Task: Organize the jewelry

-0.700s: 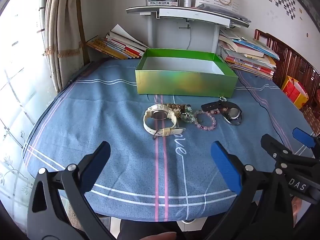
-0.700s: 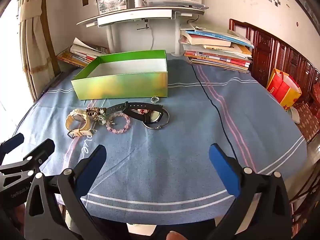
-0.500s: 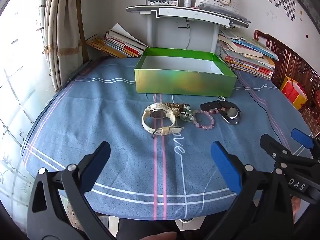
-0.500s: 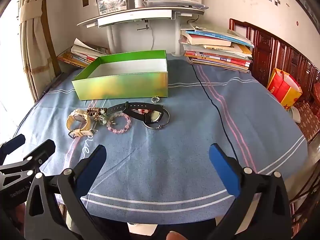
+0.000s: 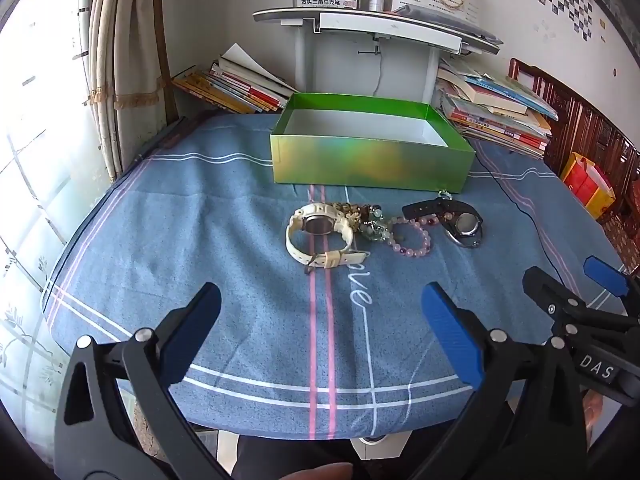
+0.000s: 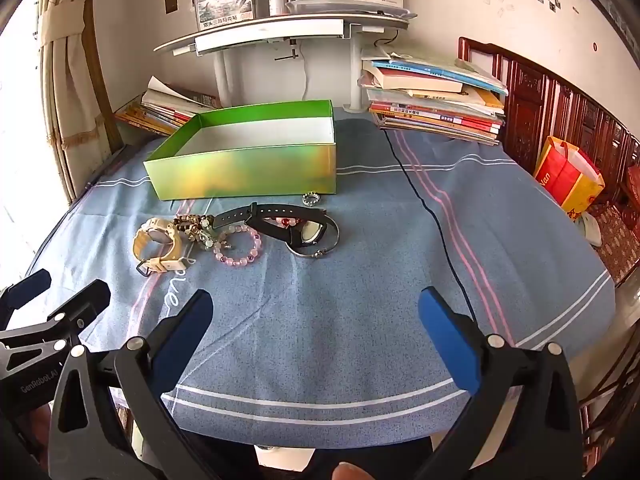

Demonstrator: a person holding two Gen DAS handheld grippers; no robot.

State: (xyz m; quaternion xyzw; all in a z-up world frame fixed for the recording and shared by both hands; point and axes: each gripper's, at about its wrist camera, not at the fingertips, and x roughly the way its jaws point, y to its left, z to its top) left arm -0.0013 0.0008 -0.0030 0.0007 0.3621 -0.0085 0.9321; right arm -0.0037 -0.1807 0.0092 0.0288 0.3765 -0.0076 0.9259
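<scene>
Both claws, left gripper point(image 5: 320, 312) & right gripper point(image 6: 314, 316), jaws apart w/ nothing held, have edged a touch nearer the jewelry cluster point(image 5: 380, 226) lying ahead of them, just short of the empty green box point(image 5: 372, 152); sorting apparently not yet begun.

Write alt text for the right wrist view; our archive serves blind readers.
A jewelry cluster, cream watch, pink bead bracelet, black watch and small ring, lies on a blue tablecloth before an open green box. The right claw hovers open, empty, nearer the camera.
</scene>
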